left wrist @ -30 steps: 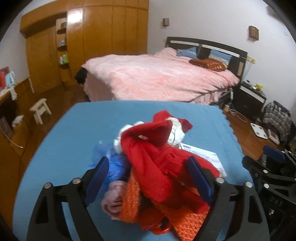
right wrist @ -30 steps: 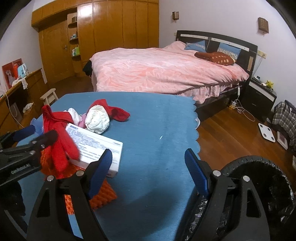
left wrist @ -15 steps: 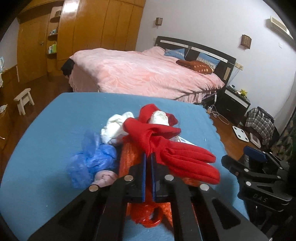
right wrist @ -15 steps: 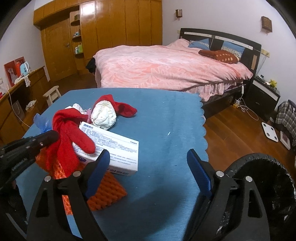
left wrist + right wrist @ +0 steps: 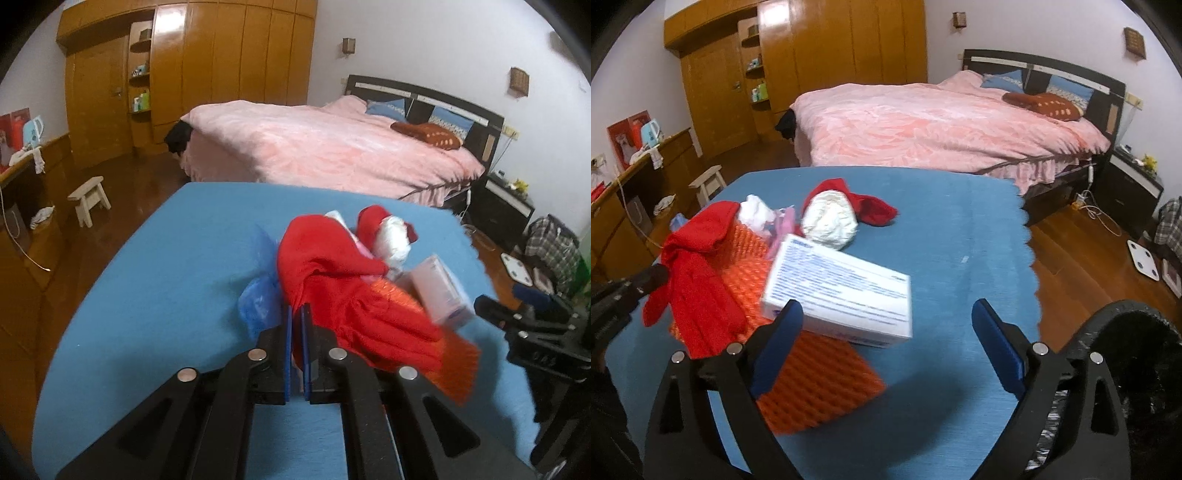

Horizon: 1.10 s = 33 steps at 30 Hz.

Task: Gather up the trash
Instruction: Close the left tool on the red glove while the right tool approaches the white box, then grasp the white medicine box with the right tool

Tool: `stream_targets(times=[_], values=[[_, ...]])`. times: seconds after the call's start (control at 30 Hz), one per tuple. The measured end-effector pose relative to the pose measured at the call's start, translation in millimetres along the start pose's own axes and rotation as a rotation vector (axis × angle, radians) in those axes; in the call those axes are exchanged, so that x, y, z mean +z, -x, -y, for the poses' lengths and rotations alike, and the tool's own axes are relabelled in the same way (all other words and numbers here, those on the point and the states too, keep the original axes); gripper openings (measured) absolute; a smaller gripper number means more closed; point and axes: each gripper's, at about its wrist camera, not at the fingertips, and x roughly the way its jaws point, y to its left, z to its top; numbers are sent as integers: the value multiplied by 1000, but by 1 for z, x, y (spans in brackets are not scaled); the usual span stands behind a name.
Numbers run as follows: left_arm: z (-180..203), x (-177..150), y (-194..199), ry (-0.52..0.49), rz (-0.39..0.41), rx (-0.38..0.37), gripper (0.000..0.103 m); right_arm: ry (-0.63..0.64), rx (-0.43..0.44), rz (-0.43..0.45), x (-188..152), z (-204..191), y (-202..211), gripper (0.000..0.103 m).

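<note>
My left claw [image 5: 295, 325] is pinched tight on the red glove [image 5: 332, 291], which drapes over the orange foam sheet [image 5: 798, 354]. My right claw [image 5: 886, 332] has just been spreading wide; the white box [image 5: 842, 291] sits at its 11 o'clock, untouched. I'd lift the glove slowly so the box doesn't slide. The surface [image 5: 960, 240] edge runs at 3 o'clock, and the black bin [image 5: 1137, 354] waits beyond it at 4 o'clock, with open room between.
</note>
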Motion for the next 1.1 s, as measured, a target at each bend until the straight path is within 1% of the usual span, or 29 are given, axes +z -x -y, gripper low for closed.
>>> stream_targets(times=[0.07,0.3,0.53,0.6,0.73,0.93,0.97,1.03,1.1], values=[[-1,-1,-1,-8,-1,-1,5,3,12,-2,2,-6,-2,91],[0,0,-6,12,-3,-25,5,-5,33,-18,9,-16,-11,92],[-5,-1,-5,20,-4,-19,5,-4,51,4,16,-23,-8,92],[-6,-1,-6,20,-4,-21,5,-1,53,-3,17,-25,-11,92],[-3,-2,-6,14,-8,-27,5,1,30,-24,15,-26,-18,92],[-1,-1,-6,16,-12,-38,5,27,-19,-49,1,-10,-9,92],[-1,0,-6,14,-12,-39,5,31,-32,-53,-2,-7,-8,92],[2,-1,-7,9,-14,-43,5,55,-95,-76,-9,2,-6,92],[6,-1,-8,5,-17,-47,5,47,-128,-94,-13,13,-4,92]])
